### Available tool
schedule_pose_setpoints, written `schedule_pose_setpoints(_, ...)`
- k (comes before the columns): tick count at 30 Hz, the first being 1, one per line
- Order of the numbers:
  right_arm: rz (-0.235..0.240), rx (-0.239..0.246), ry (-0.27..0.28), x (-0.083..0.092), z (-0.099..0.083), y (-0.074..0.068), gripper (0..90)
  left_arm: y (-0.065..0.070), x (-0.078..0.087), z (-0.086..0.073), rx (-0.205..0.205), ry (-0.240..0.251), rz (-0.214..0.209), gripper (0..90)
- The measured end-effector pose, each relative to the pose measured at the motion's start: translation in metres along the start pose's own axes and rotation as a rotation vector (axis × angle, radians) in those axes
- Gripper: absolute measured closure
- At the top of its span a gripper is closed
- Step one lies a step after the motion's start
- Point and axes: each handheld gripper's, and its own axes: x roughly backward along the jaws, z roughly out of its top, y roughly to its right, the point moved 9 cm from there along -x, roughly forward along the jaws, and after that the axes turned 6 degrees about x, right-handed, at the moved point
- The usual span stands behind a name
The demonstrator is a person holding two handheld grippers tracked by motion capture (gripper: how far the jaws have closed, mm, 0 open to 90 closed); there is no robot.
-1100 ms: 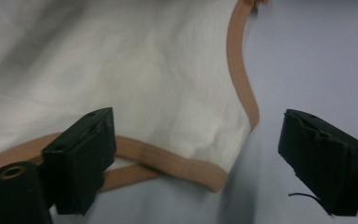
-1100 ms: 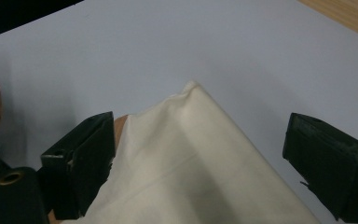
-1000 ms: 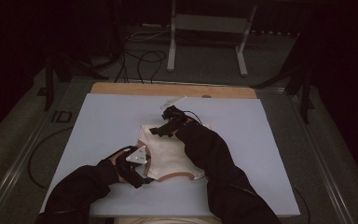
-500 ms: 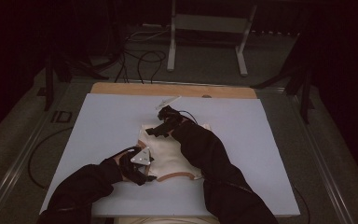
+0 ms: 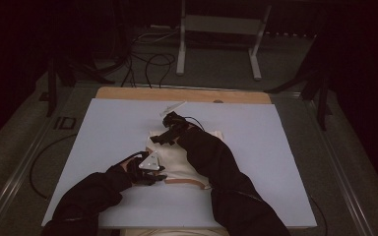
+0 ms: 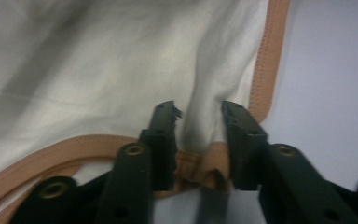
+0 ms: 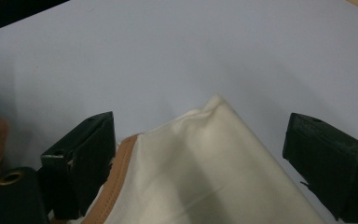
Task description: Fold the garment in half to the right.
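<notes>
A cream cloth [image 5: 182, 164] with a tan hem lies on the pale blue table sheet [image 5: 103, 128]. My left gripper [image 5: 160, 177] is at its near left edge. In the left gripper view the jaws have just been closing, and the left gripper [image 6: 198, 126] now pinches a raised fold of cloth [image 6: 98, 70] and tan hem [image 6: 265, 70]. My right gripper [image 5: 165, 140] is at the cloth's far left corner. In the right gripper view the right gripper [image 7: 200, 126] stands wide open, and the cloth's corner [image 7: 205, 172] lies between the jaws without touching them.
A wooden board edge [image 5: 177, 94] runs along the far side of the sheet, with a small white strip [image 5: 173, 107] lying near it. Beyond the table, a metal stand [image 5: 216, 29] and cables [image 5: 147, 59] are on the floor. The person's dark sleeves cover the near middle.
The right gripper has edged slightly left and nearer along the cloth's far corner. The left hand has stayed at the near hem, shifting only a little.
</notes>
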Motion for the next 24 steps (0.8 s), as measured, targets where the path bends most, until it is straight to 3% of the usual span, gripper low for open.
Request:
schedule_pose_setpoints(5, 0.001, 0.022, -0.005, -0.005, 0.002, 0.001, 9.6, 0.0, -0.002, 0.001, 0.015, 0.0, -0.014, 81.8)
schedule_pose_setpoints(11, -0.015, 0.002, -0.008, -0.007, 0.004, 0.004, 11.9, 0.001, -0.002, 0.002, 0.02, 0.001, -0.012, 83.1)
schedule_pose_setpoints(14, -0.04, -0.036, -0.01, -0.009, 0.008, 0.01, 13.2, 0.0, -0.002, 0.001, 0.025, 0.005, -0.016, 83.3)
schedule_pose_setpoints(16, -0.086, -0.06, -0.015, -0.009, 0.012, 0.017, 13.1, 0.0, -0.002, 0.001, 0.018, 0.002, -0.014, 83.3)
schedule_pose_setpoints(18, -0.09, -0.078, -0.011, -0.011, 0.014, 0.018, 13.4, 0.0, -0.002, 0.001, 0.021, 0.006, -0.017, 83.3)
schedule_pose_setpoints(24, -0.105, -0.067, -0.019, -0.017, 0.018, 0.017, 30.1, 0.0, -0.002, 0.001, 0.021, 0.011, -0.014, 83.3)
